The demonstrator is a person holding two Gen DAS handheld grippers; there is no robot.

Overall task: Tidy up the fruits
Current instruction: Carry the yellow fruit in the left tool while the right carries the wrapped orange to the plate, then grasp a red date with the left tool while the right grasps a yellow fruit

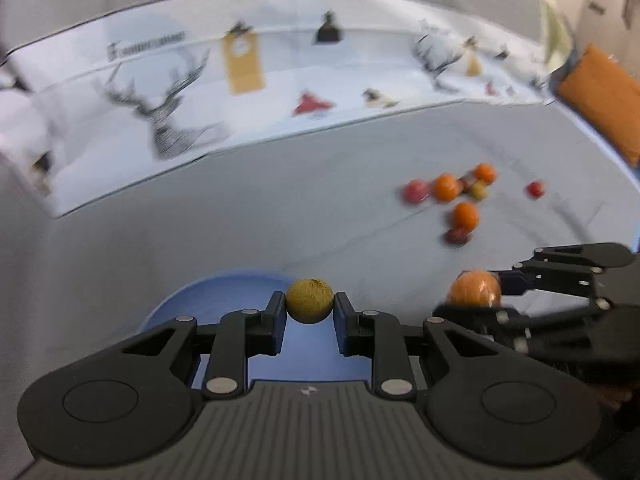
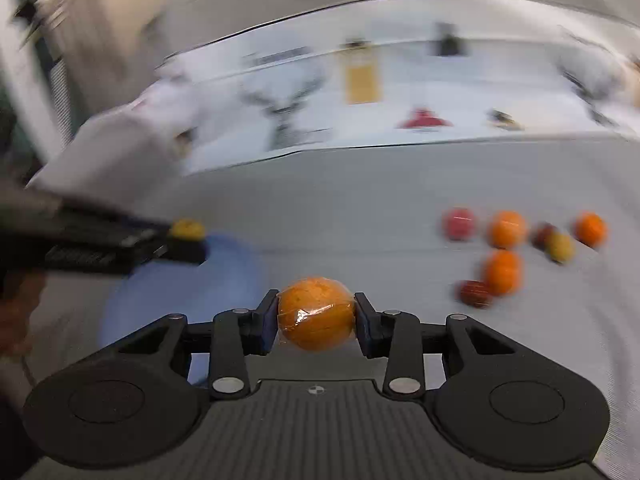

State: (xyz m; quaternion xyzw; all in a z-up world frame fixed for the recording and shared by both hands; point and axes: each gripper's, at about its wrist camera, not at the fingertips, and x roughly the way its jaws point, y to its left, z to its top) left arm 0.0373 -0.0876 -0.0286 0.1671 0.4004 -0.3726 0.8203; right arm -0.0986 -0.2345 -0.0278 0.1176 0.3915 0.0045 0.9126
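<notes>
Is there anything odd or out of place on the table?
Nothing is spilled or damaged. The loose fruits lie scattered on the grey table, none yet in the blue bowl. The wrapped orange shows plastic film.

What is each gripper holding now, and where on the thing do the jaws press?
Left gripper: small yellow-green fruit, pressed at its two sides. Right gripper: wrapped orange, also at its sides.

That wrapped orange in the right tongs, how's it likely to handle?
The orange wears glossy film, so it may slip against the pads. It's round, so it would probably roll if set on the table. It keeps its shape in the right tongs, so probably firm.
</notes>
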